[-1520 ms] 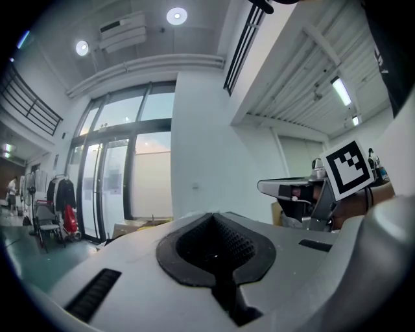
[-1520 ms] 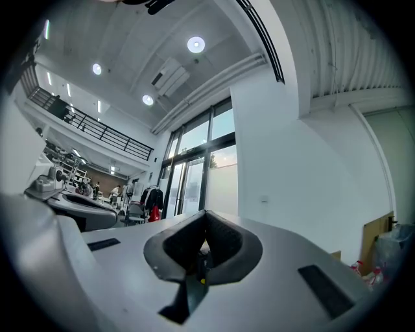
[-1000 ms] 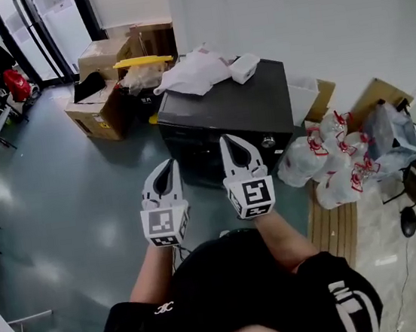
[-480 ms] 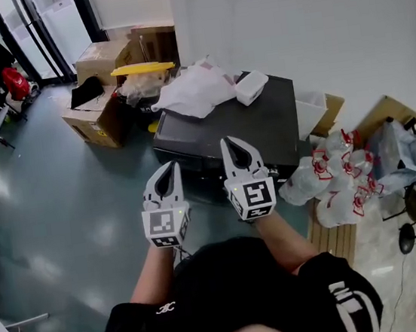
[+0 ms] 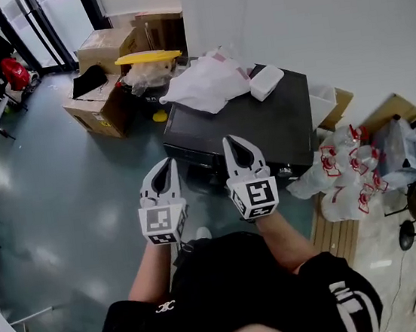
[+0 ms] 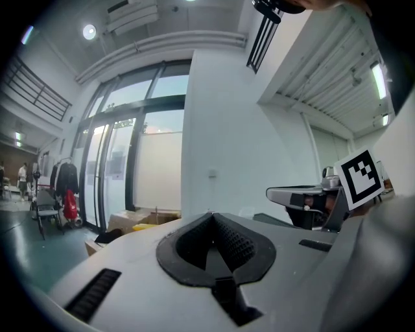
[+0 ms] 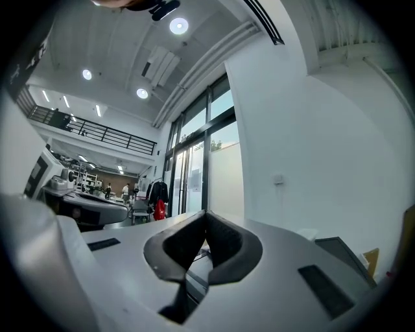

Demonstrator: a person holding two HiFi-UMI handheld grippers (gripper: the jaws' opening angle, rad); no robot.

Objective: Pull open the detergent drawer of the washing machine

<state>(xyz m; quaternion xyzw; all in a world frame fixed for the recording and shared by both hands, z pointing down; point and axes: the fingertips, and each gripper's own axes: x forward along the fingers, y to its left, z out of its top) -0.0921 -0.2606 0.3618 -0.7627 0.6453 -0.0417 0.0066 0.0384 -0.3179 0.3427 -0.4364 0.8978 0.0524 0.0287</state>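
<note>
Glossy grey-green floor (image 5: 52,197) all round. Dark grey box-shaped washing machine (image 5: 264,127) stands against the white wall, directly ahead of both grippers, front panel facing the person. Brown cardboard boxes (image 5: 100,99) are off to its left and knotted white plastic bags with red print (image 5: 346,174) to its right. A crumpled white plastic bag (image 5: 208,82) and a small white box (image 5: 267,83) sit on its lid. Left gripper (image 5: 166,164) and right gripper (image 5: 233,142), white plastic with black pads, are side by side, short of the machine, touching nothing. Both are clenched tip to tip and empty; the gripper views show nothing between the pads. Detergent drawer: can't pick it out from this steep angle, but it should sit in the control strip (image 5: 198,157) along the top of the front. Expect a light, smooth plastic tray on slide rails, a bit stiff at first, with a thin fascia that could crack if yanked. Take it at the recessed finger pull on the fascia: jaws need to open first, hook or pinch the lip, then pull straight and level toward the body.
</note>
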